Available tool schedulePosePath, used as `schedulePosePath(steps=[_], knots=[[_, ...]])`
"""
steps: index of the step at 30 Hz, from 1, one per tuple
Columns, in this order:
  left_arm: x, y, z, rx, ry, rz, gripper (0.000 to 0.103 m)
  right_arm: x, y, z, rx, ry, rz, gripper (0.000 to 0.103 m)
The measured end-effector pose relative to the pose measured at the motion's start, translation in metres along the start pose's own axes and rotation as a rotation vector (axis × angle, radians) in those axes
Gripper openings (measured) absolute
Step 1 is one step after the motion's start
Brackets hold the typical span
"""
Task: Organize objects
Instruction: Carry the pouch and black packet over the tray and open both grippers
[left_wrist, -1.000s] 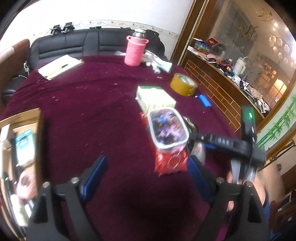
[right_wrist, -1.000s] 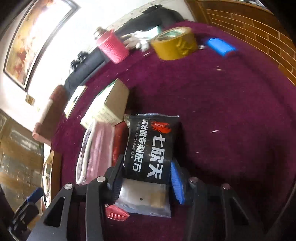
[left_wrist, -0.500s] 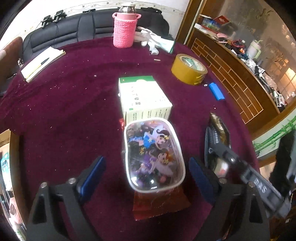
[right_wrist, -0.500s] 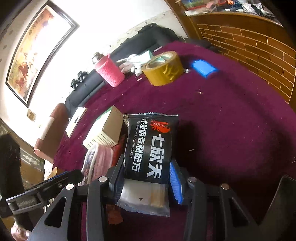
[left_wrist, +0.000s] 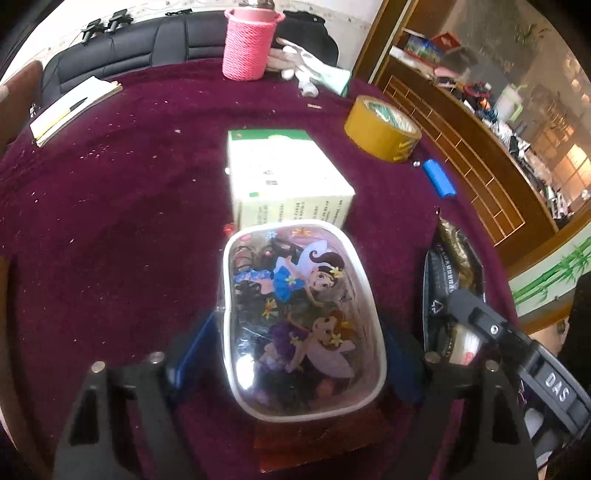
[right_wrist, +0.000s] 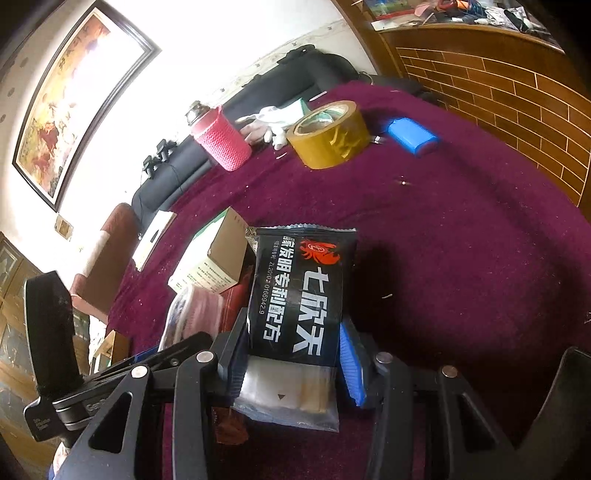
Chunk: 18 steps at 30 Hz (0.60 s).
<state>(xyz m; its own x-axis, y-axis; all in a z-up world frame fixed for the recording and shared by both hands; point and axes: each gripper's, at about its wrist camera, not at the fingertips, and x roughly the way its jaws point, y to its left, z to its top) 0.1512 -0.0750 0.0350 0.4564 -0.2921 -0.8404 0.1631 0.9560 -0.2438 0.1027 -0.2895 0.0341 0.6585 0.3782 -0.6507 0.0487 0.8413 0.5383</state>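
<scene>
Over on the left side, the left gripper (left_wrist: 295, 354) is spread wide with its 2 blue pads (left_wrist: 192, 350) straddling the clear plastic box (left_wrist: 301, 317) with the cartoon fairy lid, and neither pad looks pressed against it yet. That box sits on a red packet (left_wrist: 321, 439) on the maroon tablecloth (left_wrist: 110, 221), its far end just in front of the white and green carton (left_wrist: 284, 177). Further back, the pink knitted bottle (left_wrist: 249, 46) and the yellow tape roll (left_wrist: 382, 129) with the blue lighter (left_wrist: 439, 177) near it stand well apart from the action. Moving right, the right gripper (right_wrist: 291, 354) is pinching the black snack packet (right_wrist: 301, 295) by its lower end, carried just beside the plastic box. So this reads as gathering step: 1 item in hand, a 2nd being lined up. Next call, I'd say, is closing the left pads squarely on the box's long sides, gently, since that smooth lid could slip.
</scene>
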Motion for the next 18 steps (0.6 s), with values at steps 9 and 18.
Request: schedulePosePath(steps=[9, 18], knots=[[-0.042, 0.003, -0.022, 0.045, -0.104, 0.006, 0.081, 0.001, 0.011, -0.002, -0.053, -0.008, 0.009, 0.047], [-0.093, 0.021, -0.055, 0.059, -0.223, 0.065, 0.081, -0.002, 0.034, -0.009, -0.159, -0.043, 0.046, 0.047]])
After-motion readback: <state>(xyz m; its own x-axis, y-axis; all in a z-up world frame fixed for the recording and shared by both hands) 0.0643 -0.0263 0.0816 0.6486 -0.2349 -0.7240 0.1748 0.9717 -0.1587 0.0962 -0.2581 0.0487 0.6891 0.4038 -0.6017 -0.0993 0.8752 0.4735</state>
